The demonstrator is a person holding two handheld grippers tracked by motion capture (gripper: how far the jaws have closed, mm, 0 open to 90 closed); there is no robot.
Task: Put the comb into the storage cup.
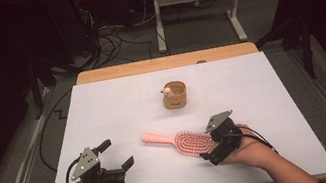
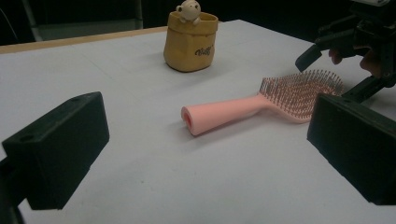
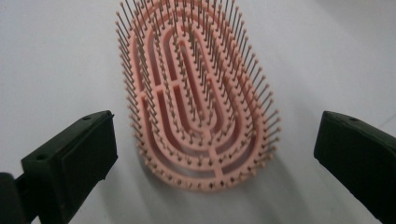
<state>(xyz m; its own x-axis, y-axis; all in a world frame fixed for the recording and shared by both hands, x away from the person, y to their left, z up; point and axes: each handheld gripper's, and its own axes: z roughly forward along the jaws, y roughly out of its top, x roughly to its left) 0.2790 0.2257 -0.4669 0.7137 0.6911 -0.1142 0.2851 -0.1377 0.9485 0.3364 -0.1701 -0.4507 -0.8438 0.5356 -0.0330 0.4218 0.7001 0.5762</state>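
right gripper (image 1: 217, 144) jaws spread around pink hairbrush (image 1: 180, 142) head | left gripper (image 1: 117, 156) agape, empty | pot (image 1: 174, 95) script unreadable

- A wooden table (image 1: 166, 63) carries a white sheet (image 1: 103, 112) that covers nearly all of its top.
- A pink hairbrush (image 1: 180, 142) lies bristles up on the sheet near the front edge.
- A yellow-brown pouch-shaped pot (image 1: 175, 96), a small bear figure (image 1: 167, 90) at its rim, stands farther back.

In my right gripper view, the pink plastic hairbrush (image 3: 196, 98) loses its handle past twelve o'clock. The lettering on the yellow fabric pouch (image 2: 190, 42) is too blurred to read.
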